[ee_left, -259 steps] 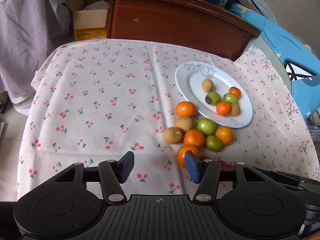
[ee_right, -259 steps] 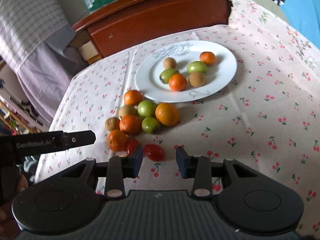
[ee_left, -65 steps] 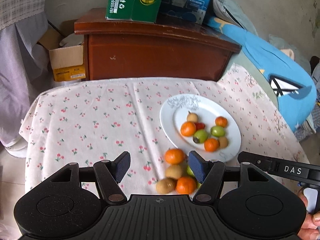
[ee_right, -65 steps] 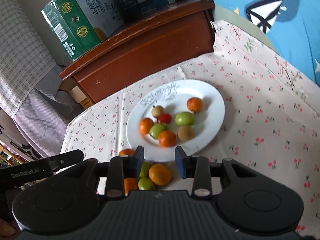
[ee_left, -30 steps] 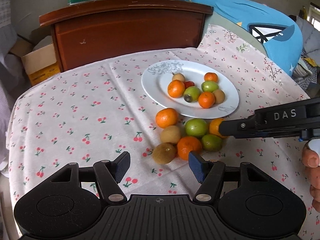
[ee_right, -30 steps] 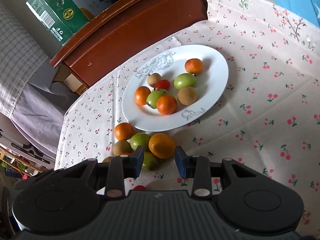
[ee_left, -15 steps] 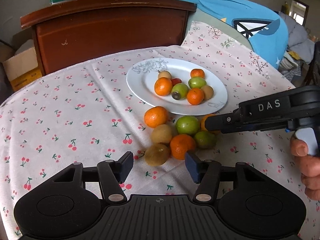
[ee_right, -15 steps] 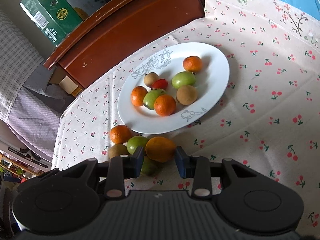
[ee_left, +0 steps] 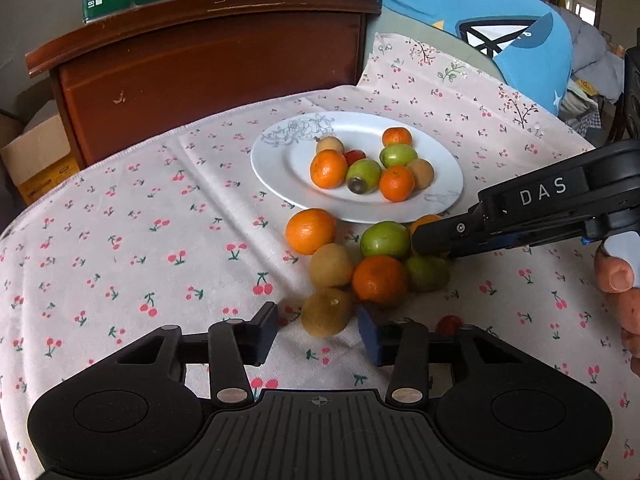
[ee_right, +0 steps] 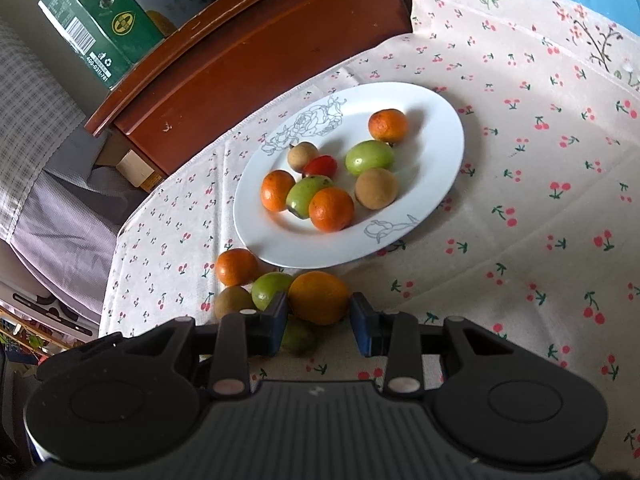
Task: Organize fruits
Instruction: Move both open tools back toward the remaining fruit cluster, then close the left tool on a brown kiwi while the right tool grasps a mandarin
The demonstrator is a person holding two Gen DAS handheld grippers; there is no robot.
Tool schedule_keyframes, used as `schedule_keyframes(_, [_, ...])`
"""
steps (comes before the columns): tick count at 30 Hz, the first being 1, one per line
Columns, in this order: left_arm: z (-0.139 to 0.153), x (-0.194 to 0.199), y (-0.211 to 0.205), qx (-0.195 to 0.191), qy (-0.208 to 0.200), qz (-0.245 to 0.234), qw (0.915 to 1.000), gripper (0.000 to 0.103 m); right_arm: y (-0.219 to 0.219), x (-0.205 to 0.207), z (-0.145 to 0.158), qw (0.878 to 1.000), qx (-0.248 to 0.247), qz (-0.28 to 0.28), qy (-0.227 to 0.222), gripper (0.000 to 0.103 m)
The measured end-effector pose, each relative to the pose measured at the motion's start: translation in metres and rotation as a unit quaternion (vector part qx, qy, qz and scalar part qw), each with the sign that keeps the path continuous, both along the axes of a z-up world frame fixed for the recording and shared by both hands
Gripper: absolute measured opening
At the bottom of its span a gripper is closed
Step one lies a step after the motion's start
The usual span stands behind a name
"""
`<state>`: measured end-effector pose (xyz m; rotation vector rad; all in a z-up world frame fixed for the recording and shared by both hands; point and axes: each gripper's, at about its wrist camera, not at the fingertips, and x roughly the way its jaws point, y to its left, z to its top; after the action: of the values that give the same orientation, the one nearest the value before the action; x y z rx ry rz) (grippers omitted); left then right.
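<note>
A white plate (ee_left: 280,168) (ee_right: 444,120) on the cherry-print cloth holds several small fruits: oranges, green ones, brown ones, a red one. In front of it lies a loose cluster. My left gripper (ee_left: 318,338) is open, its jaws on either side of a brown kiwi (ee_left: 326,312), not touching. My right gripper (ee_right: 318,322) is open around a yellow-orange fruit (ee_right: 318,296), its fingers beside it; it also shows in the left wrist view (ee_left: 436,240). Nearby lie an orange (ee_left: 379,280), a green fruit (ee_left: 385,239) and another orange (ee_left: 310,231).
A small red tomato (ee_left: 448,324) lies by my left gripper's right finger. A brown wooden cabinet (ee_left: 208,60) with a green carton (ee_right: 100,20) on it stands behind the table. A blue cushion (ee_left: 480,12) lies at back right. The person's fingers (ee_left: 618,276) show at right.
Both grippers have moved forward and down to the loose cluster. The right jaws now flank the yellow-orange fruit; the left jaws now flank the brown kiwi.
</note>
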<state>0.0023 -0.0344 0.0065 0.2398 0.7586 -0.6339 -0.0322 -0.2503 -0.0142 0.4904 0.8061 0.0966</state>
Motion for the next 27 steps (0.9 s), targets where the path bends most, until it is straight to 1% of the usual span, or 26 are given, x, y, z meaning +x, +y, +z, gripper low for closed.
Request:
schedule_keyframes(2, [0.0, 0.0, -0.001, 0.002, -0.003, -0.001, 1.0, 0.04, 0.0, 0.001, -0.001, 1.0, 0.002, -0.001, 0.0, 0.035])
schedule_keyframes(4, [0.0, 0.0, -0.001, -0.003, 0.001, -0.004, 1.0, 0.03, 0.0, 0.001, -0.001, 1.0, 0.001, -0.003, -0.003, 0.034])
schedule_keyframes(6, [0.0, -0.002, -0.002, -0.006, 0.004, -0.008, 0.9999, 0.025, -0.001, 0.001, -0.002, 1.0, 0.005, -0.006, -0.003, 0.033])
schedule_keyframes(11, [0.002, -0.003, -0.002, -0.009, 0.009, 0.002, 0.9999, 0.025, -0.002, 0.0, -0.001, 1.0, 0.008, -0.003, -0.002, 0.032])
schedule_keyframes(15, [0.008, -0.01, -0.004, -0.004, -0.001, 0.005, 1.0, 0.025, -0.003, -0.002, 0.002, 1.0, 0.005, 0.0, -0.004, 0.032])
schedule_keyframes(23, [0.023, -0.022, -0.003, -0.019, 0.002, 0.025, 0.9995, 0.025, -0.003, -0.014, 0.012, 1.0, 0.002, 0.014, -0.017, 0.032])
schedule_keyframes(27, [0.027, -0.028, -0.001, -0.027, 0.013, 0.053, 0.9981, 0.025, -0.002, -0.022, 0.018, 0.999, -0.003, 0.023, -0.022, 0.032])
